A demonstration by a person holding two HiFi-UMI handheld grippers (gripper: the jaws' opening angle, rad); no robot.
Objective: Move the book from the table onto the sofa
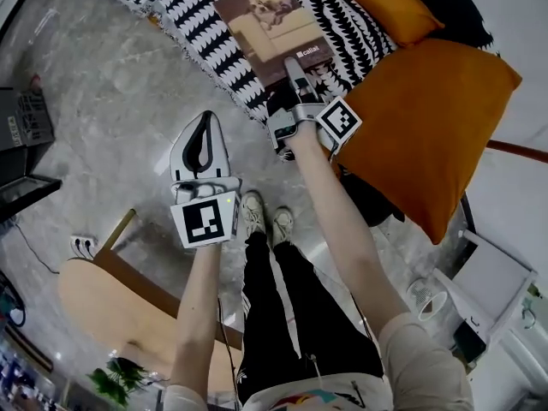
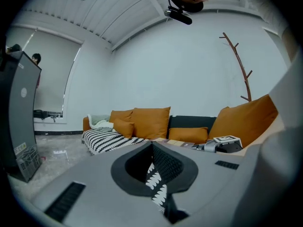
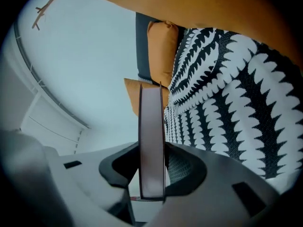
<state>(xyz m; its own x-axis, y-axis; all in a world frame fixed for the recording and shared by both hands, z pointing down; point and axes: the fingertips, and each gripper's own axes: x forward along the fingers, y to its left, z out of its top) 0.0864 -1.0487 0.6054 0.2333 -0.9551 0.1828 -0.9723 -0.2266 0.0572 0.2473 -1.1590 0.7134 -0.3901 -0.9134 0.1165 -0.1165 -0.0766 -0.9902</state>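
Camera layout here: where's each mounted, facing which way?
Head view: on the person's head, facing steeply down; both forearms, legs, shoes, left gripper, right gripper clamping the book over the patterned throw.
Left gripper view: on the left gripper, about level toward the sofa; own shut, empty jaws.
Right gripper view: on the right gripper, along the throw; own jaws on the book's edge.
Shared: head and left gripper views both show the right gripper; all show the throw.

Bright, even indoor light; strong fisheye warp, dark corners.
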